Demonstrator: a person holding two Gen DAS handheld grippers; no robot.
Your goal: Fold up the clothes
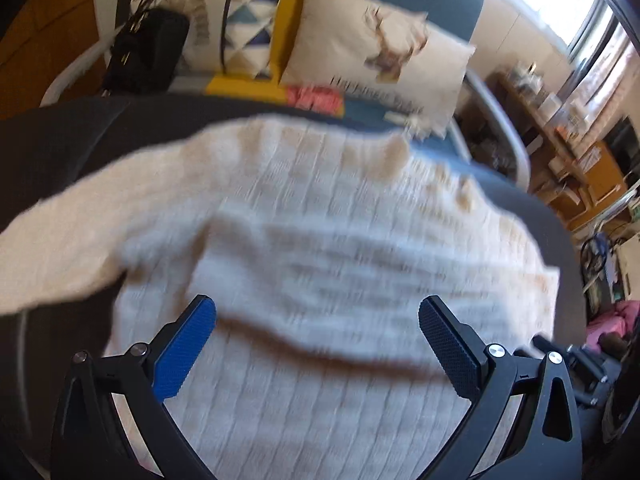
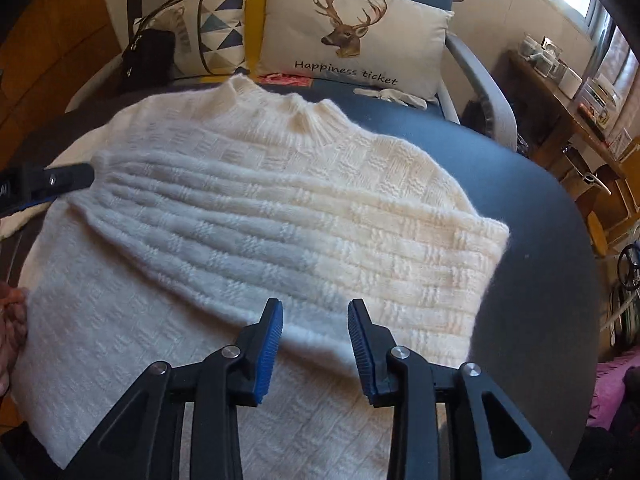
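Observation:
A cream knitted sweater (image 2: 248, 152) lies flat on a dark round table (image 2: 540, 240), collar toward the far side. One sleeve (image 2: 280, 240) is folded across the body, its cuff ending just ahead of my right gripper (image 2: 315, 306). That gripper hovers over the cuff with its jaws partly apart and nothing pressed between the blue pads. In the left wrist view the sweater (image 1: 320, 220) is blurred, and my left gripper (image 1: 316, 304) stands wide open above it, holding nothing. The left gripper's finger (image 2: 60, 178) also shows at the sweater's left edge.
Behind the table stands a chair (image 2: 476, 76) with a deer pillow (image 2: 352, 36), a triangle-patterned pillow (image 2: 216, 28), a black bag (image 2: 146, 60), white gloves (image 2: 392, 96) and a pink cloth (image 2: 284, 79). A cluttered wooden shelf (image 2: 568, 92) is at the right. A hand (image 2: 12, 320) shows at the left edge.

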